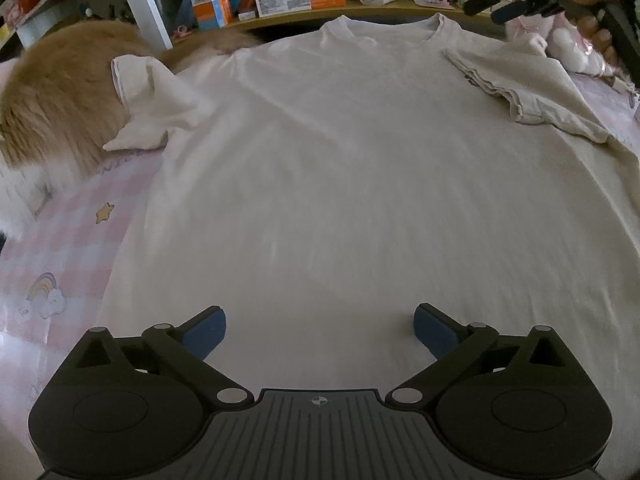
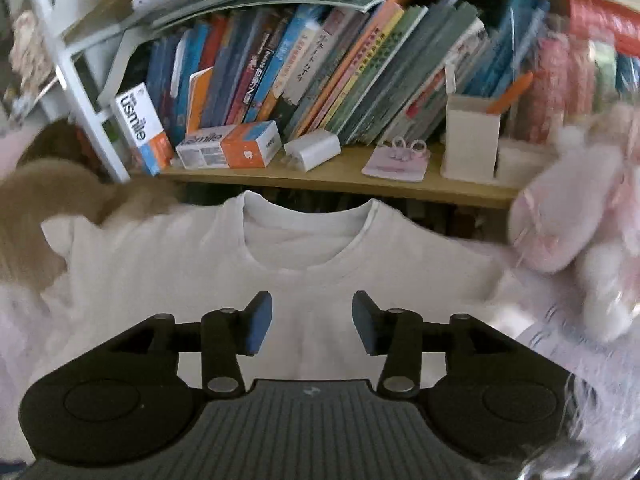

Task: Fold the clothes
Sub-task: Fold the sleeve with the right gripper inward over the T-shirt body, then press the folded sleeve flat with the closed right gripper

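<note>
Shirt (image 1: 340, 184), white and short-sleeved, lay spread flat on a pink checked bedsheet (image 1: 72, 248) in the left wrist view, collar toward the bookshelf (image 1: 304, 16) at the far end. Left gripper (image 1: 320, 330) hovered over the hem end, blue pads set wide apart, nothing between them, no cloth pinched. Picture-right sleeve (image 1: 532, 88) was already turned in over the body; picture-left sleeve (image 1: 148, 100) sprawled outward, its edge against a furry tan animal (image 1: 68, 92) lying beside the shirt. Risk noted: if the animal shifted or lay on that sleeve, a pull would drag or bunch the whole garment. Right gripper (image 1: 496, 6) appeared at top right, held in a hand (image 1: 596, 20), above the collar corner; how its fingers stood could not be told from this angle. Right wrist view, blurred at its edges: the right gripper sat above the chest just below the neckline (image 2: 306, 236), fingers partly apart with only air between, shirt beneath but not gripped. A pink plush toy (image 2: 572, 208) crowded the picture-right shoulder, near enough to snag or be swept onto the cloth during a fold. Small boxes (image 2: 228, 146) on the shelf edge stood close behind the collar; a high lift there might knock them. Closing too shallow would likely catch one layer only and leave the fold crooked.
</note>
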